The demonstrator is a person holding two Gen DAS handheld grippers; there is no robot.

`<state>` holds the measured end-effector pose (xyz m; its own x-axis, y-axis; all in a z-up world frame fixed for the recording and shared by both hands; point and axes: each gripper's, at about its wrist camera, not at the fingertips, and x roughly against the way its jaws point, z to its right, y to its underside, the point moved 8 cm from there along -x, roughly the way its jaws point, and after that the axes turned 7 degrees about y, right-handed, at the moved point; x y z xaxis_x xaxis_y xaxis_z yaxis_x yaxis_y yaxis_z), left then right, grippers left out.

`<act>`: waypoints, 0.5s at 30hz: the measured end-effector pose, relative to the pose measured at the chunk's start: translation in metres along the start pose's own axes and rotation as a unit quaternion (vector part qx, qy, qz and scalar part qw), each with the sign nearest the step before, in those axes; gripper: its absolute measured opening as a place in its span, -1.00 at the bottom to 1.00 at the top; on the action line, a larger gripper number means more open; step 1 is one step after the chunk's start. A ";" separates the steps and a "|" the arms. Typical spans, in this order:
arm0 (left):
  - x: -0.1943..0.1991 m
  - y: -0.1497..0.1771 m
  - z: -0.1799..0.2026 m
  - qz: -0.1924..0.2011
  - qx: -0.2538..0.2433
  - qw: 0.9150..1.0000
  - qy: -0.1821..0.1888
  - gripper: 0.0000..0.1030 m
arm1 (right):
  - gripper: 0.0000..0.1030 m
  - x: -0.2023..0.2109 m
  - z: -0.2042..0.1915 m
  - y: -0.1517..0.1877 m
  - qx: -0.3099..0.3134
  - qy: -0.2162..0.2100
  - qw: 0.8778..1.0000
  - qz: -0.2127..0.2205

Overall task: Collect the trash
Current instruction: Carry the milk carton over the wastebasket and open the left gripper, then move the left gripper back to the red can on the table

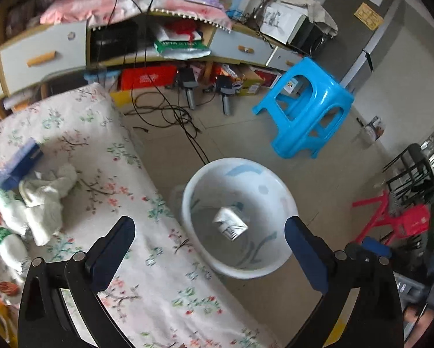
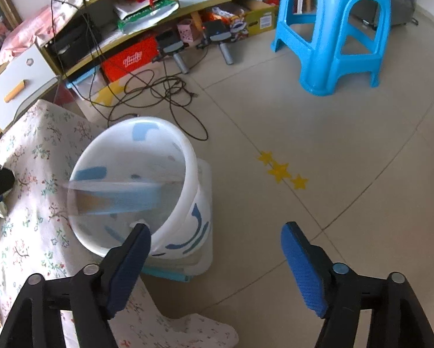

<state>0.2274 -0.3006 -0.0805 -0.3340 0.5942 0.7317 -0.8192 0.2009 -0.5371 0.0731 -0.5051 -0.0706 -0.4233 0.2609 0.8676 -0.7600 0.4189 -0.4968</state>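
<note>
A: Mid-collection. White bin (image 1: pixel 240 264) on floor by bed (image 1: pixel 147 261) edge, small box (image 1: pixel 230 223) already inside, blurred blue carton (image 2: pixel 115 195) dropping in.

B: Both grippers, left (image 1: pixel 209 229) and right (image 2: pixel 215 233), jaws apart, empty. Next: crumpled tissues (image 1: pixel 47 191) near bed's left edge.

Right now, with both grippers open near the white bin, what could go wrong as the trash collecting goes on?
1. A blurred blue and white flat piece spans the white bin mouth; it may wedge there or tip out.
2. The remaining crumpled tissues lie on the flowered bedcover, away from the bin, so a loose grasp could drop them on the way.
3. Loose cables on the floor behind the bin could snag.
</note>
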 end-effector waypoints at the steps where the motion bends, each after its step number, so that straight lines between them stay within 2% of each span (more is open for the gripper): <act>1: 0.005 0.003 -0.003 0.002 -0.002 1.000 -0.004 1.00 | 0.55 0.002 -0.001 0.000 0.000 -0.001 1.000 0.002; 5: 0.029 0.014 -0.016 0.003 -0.006 1.000 -0.020 1.00 | 0.56 0.007 -0.009 -0.001 0.006 -0.003 1.000 0.007; 15: 0.123 0.057 -0.071 0.034 0.000 0.997 -0.064 1.00 | 0.61 0.026 -0.051 0.003 0.026 -0.020 0.999 0.018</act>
<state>0.1726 -0.1609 -0.0503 -0.4457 0.5021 0.7411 -0.7925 0.1637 -0.5875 0.0846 -0.4529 -0.0511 -0.4701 0.2389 0.8497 -0.7677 0.3643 -0.5272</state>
